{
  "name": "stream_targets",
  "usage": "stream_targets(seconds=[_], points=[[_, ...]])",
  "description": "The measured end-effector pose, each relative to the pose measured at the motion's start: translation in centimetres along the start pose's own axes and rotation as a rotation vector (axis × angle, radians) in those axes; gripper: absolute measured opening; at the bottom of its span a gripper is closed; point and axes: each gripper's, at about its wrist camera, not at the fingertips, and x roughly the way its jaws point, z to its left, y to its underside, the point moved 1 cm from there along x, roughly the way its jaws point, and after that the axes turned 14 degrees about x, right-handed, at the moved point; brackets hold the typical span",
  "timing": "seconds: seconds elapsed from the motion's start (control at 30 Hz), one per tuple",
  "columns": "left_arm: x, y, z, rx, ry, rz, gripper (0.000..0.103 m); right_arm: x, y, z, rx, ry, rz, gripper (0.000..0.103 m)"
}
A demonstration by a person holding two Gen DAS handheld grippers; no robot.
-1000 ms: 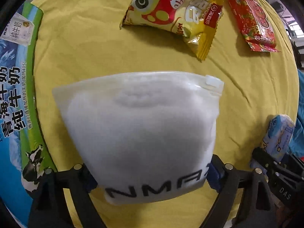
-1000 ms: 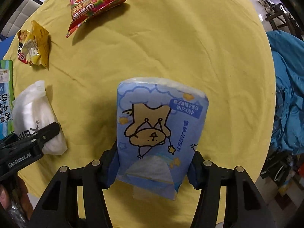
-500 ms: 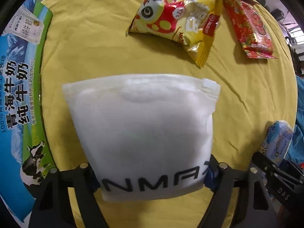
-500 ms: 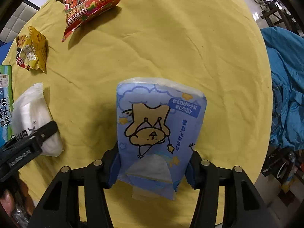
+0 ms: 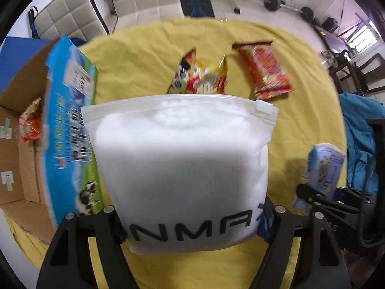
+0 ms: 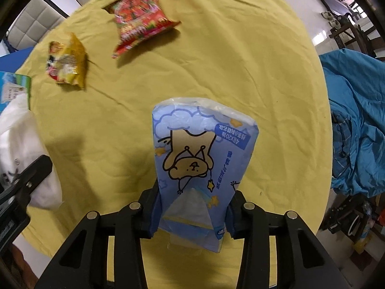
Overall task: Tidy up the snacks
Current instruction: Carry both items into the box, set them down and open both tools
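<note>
Carton [image 5: 69,130] left of pouch [image 5: 182,168]; two snack packets [image 5: 202,79] behind it.

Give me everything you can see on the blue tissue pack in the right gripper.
The blue tissue pack is a soft, light-blue plastic packet printed with clouds, stars and an upside-down cartoon bear, with a white tissue showing at its opening near the gripper. It stands on end between the right gripper, whose blue pads press its two sides. Its far end points down at the yellow cloth; whether it touches the cloth cannot be told.

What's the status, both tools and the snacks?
Left tool shut on white pouch. Right tool shut on blue pack. Two snack bags loose on cloth; path to box unobstructed.
</note>
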Motion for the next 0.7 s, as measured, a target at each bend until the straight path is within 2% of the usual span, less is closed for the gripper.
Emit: stream_targets(seconds=[0.13, 0.3, 0.37, 0.5, 0.7], points=[[-4.5, 1.3, 2.1, 0.002, 0.015, -0.057, 0.076, -2.2, 1.3, 0.5, -0.012, -0.043, -0.024, 0.044], [-8.9, 0.8, 6.1, 0.004, 0.023, -0.125, 0.076, -6.3, 3.2, 2.3, -0.047, -0.103, -0.073, 0.044], [-9.9, -0.1, 8.6, 0.001, 0.031, -0.148, 0.076, -8.7, 4.1, 3.6, -0.067, -0.127, -0.102, 0.044], [-13.3, 1.0, 12.4, -0.01, 0.056, -0.191, 0.076, -13.1, 5.8, 6.9, -0.109, -0.171, -0.151, 0.044], [-15.3, 2.1, 19.2, -0.049, 0.056, -0.213, 0.076, -18.1, 9.2, 12.7, -0.159, -0.242, -0.187, 0.044]])
